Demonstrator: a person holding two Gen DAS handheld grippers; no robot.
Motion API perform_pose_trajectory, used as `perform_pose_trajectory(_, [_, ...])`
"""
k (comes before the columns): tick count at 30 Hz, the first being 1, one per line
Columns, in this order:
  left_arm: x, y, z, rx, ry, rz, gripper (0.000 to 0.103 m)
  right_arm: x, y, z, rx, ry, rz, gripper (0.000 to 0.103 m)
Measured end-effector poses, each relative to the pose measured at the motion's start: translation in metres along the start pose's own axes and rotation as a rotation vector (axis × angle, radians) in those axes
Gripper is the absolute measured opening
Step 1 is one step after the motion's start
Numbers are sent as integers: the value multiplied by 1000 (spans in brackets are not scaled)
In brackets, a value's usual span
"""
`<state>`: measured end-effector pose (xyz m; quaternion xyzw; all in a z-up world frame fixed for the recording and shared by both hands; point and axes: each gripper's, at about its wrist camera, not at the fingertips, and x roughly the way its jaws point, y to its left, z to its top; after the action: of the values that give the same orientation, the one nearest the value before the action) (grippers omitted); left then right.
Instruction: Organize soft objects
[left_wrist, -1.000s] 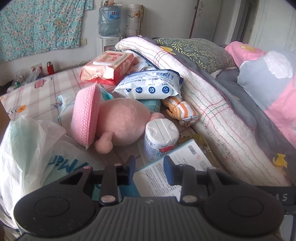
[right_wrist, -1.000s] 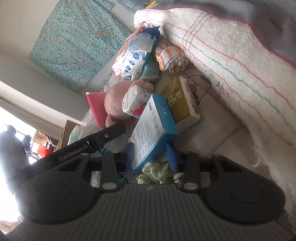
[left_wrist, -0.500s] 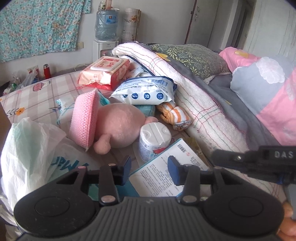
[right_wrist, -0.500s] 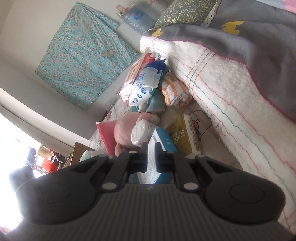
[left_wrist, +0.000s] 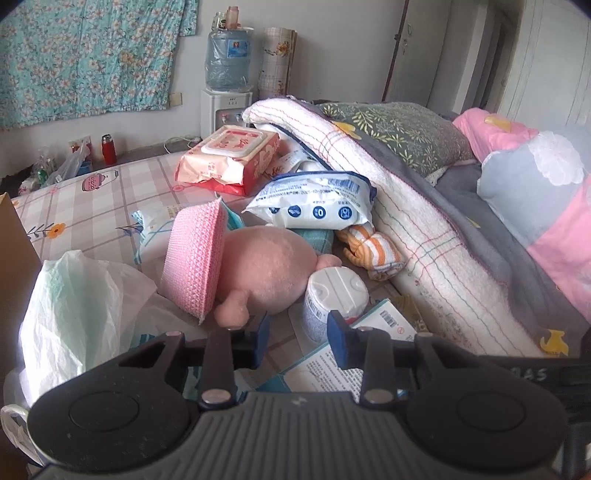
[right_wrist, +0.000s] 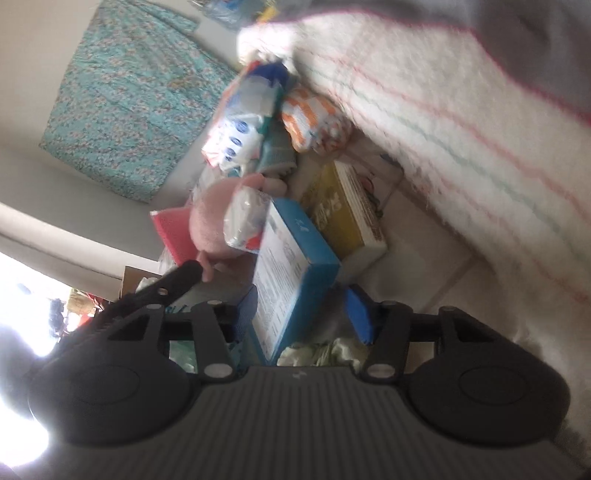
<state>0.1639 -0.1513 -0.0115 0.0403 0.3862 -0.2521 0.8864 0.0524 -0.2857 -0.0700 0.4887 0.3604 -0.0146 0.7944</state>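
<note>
A pink plush toy (left_wrist: 269, 269) lies on the bed with a pink knitted pad (left_wrist: 194, 258) leaning on it. An orange striped cloth roll (left_wrist: 376, 247) lies by the white blanket (left_wrist: 417, 229). My left gripper (left_wrist: 297, 338) is open and empty, just short of the plush and a white tub (left_wrist: 334, 295). My right gripper (right_wrist: 303, 314) is open, its jaws astride the near end of a blue box (right_wrist: 291, 266). The plush (right_wrist: 210, 229) and striped roll (right_wrist: 314, 122) show blurred beyond it. A pale green cloth (right_wrist: 321, 352) lies under the right gripper.
A wet-wipe pack (left_wrist: 229, 162) and a blue-white packet (left_wrist: 314, 203) lie behind the plush. A white plastic bag (left_wrist: 77, 295) sits at left. A yellow box (right_wrist: 343, 218) lies beside the blue box. Pillows and a quilt (left_wrist: 517, 192) fill the right.
The right gripper went from shut to open and dropped back down around the blue box's end. The left gripper opened a little wider and barely moved.
</note>
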Motion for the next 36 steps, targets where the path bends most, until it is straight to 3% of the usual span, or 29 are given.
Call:
perform_pose_trajectory(3, [-5,4,-4,-4,-3,-4,35,10,-6,-6,46,-12,23,24])
perform_pose_trajectory(8, [-17,13,-7,-38,-11,-9,35,14,-13,-7,150,-39,119,19])
perform_pose_trajectory(14, [-38,18,-3,-76,-46,-12,36,2,-2,14,160,-50,197,19])
perform_pose_trajectory(19, [-47,19,-2,-99,-21,-66,36,-15,-1,33,165,72,240,19])
perform_pose_trajectory(23, [-41,16,-3,-114,28,-133,43,-25,-8,42,148,210,256,19])
perform_pose_trajectory(27, [-23,6,-8,-86,92,-164,48,-13,-18,46,103,316,171,19])
perform_pose_trajectory(29, [-12,-2,-11,-56,136,-173,50,-8,-21,49,65,323,115,21])
perform_pose_trajectory(36, [26,-25,-20,22,219,-206,66,-7,-21,55,0,268,60,26])
